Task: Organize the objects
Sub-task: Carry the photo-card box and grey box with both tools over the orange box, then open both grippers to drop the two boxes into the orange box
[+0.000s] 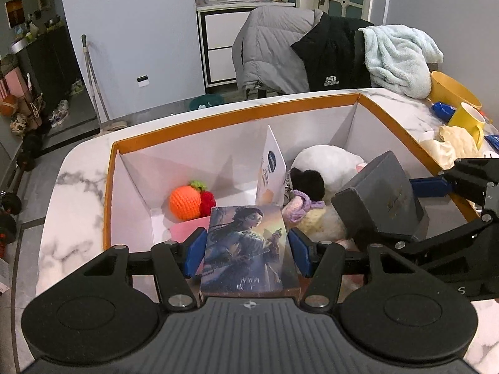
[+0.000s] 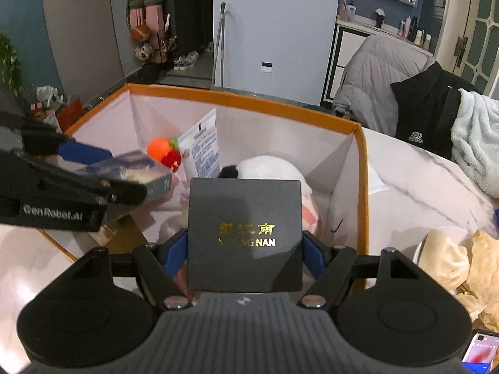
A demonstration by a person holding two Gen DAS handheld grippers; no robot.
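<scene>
The left hand-held gripper [image 1: 248,254] is closed on a small illustrated box [image 1: 249,246], its blue pads pressed against the two long sides, and holds it tilted over the near left part of the orange-rimmed storage box [image 1: 237,115]. The right hand-held gripper [image 2: 244,251] grips a dark grey box with gold lettering [image 2: 244,233] the same way, over the right half, just above a white plush toy [image 2: 268,168].

The two loads hang close together. In the right wrist view the illustrated box sits just beside the grey box's upper left corner, so lowering both at once risks a knock that twists one out of its pads.

The storage box is already crowded. A crocheted orange [image 1: 184,204] and a red knitted piece [image 1: 207,202] lie at the back left, a pink item [image 1: 188,230] sits just below the illustrated box, and a white tube [image 1: 270,168] leans upright near the middle. A brush from either box could topple the tube.

The grey box would probably land on the soft, rounded plush toy and rest askew or slide off. Releasing it from above rather than setting it down would make that worse.

The worktop [image 1: 78,171] beside the storage box carries a yellow mug [image 1: 467,121] and a crumpled cloth [image 2: 452,258], well clear of both loads.
</scene>
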